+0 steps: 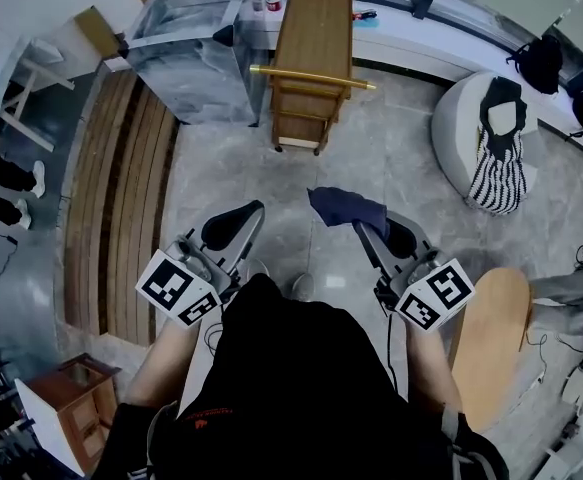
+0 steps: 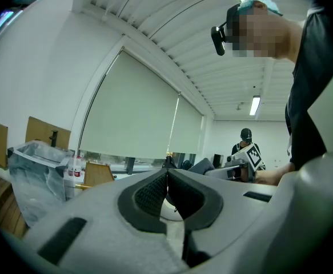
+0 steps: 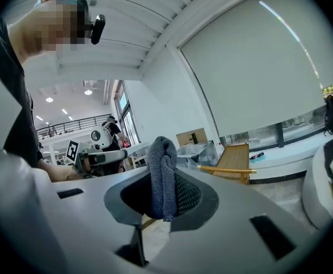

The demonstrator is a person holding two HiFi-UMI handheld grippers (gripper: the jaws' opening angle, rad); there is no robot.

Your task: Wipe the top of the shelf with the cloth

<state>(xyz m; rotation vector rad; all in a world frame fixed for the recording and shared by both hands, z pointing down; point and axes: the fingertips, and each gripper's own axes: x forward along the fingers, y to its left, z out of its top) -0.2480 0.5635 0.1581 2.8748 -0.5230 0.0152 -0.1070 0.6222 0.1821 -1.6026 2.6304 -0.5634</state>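
A wooden shelf with a brass rail stands on the floor ahead of me, its flat top bare; it also shows as the wooden shelf in the right gripper view. My right gripper is shut on a dark blue cloth, which sticks up between the jaws as a folded wad, the cloth. My left gripper is shut with nothing in it, its jaw tips touching at the left gripper. Both grippers hang over the floor, well short of the shelf.
A plastic-wrapped block stands left of the shelf. A white counter runs behind it. A round white seat with a striped bag is at the right, a wooden stool top by my right side, slatted boards at the left.
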